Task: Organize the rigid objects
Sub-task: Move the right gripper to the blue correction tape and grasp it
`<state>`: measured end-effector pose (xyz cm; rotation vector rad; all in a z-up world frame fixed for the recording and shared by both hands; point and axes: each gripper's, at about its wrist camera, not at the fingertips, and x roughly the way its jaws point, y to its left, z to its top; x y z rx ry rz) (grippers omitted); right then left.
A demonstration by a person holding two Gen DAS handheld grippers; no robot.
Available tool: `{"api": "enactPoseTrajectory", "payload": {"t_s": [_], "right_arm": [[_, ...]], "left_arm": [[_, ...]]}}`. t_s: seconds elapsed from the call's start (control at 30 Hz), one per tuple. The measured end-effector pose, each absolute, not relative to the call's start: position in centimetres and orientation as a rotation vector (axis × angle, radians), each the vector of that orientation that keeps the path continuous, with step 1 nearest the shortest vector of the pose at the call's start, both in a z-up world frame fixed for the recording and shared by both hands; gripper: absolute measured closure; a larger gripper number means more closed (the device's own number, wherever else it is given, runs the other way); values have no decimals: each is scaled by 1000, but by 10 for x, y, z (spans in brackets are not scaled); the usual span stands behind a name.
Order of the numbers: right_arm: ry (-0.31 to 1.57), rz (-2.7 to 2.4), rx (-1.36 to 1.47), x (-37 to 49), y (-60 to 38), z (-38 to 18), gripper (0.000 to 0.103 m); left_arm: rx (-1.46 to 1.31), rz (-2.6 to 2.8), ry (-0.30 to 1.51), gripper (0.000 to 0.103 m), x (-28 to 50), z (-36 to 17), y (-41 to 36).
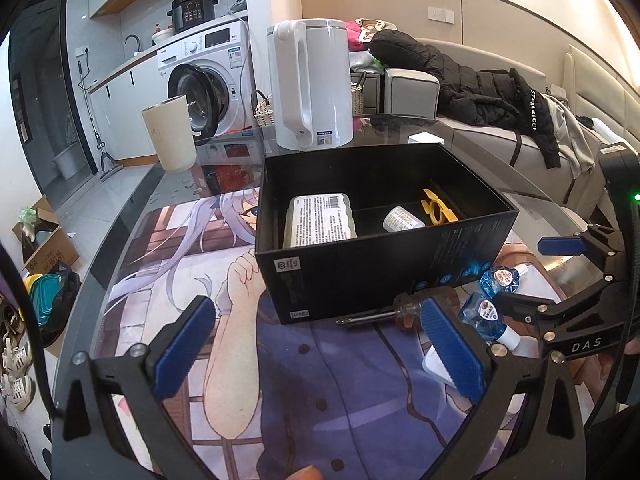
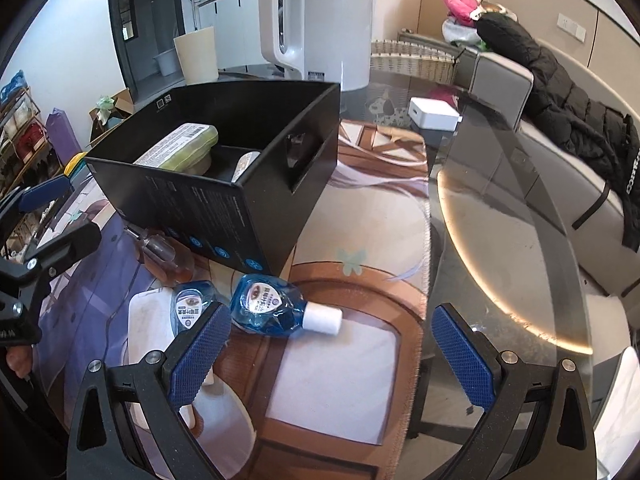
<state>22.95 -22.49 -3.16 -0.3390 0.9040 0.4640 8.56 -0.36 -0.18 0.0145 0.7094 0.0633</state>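
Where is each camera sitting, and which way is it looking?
Left wrist view: sits on the left gripper, low over the table mat, facing the black box and white kettle; its own open fingers show, a fingertip at the bottom edge, and the right gripper at the right.
Right wrist view: sits on the right gripper, facing the blue bottles and the box's corner; its own open fingers show, and the left gripper at the left edge.
Both share the box, kettle, bottles, screwdriver and sofa.

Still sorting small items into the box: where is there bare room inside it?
In the black box, the back strip behind the green case and yellow clip is bare. The front right is crowded by the small bottle.
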Motion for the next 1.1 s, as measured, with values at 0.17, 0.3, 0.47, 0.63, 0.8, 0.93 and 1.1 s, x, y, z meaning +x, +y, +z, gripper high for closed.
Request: {"api": "enactPoseTrajectory", "payload": {"t_s": [0.17,0.3,0.47,0.63,0.8,0.93,1.1], "right_arm": [[930,444,-321,232,-221,-38,1],[929,425,-316,233,-219,-40,1],[938,416,-309,234,-226,-40,1],[958,397,-277,238,-236,-40,1],[948,393,-277,239,-237,-40,1],[934,402,-289,242,-233,-40,1],[917,433,-300,239,-228,-39,10]], "left_arm": [[18,61,715,0,87,-4,-6],[23,60,719,0,88,-5,-9],[29,60,720,0,88,-5,-11],[27,63,724,0,89,-6,-11],[27,59,725,0,90,-6,-12],[26,58,727,0,90,-6,-13],[21,49,729,0,89,-4,-16]]}}
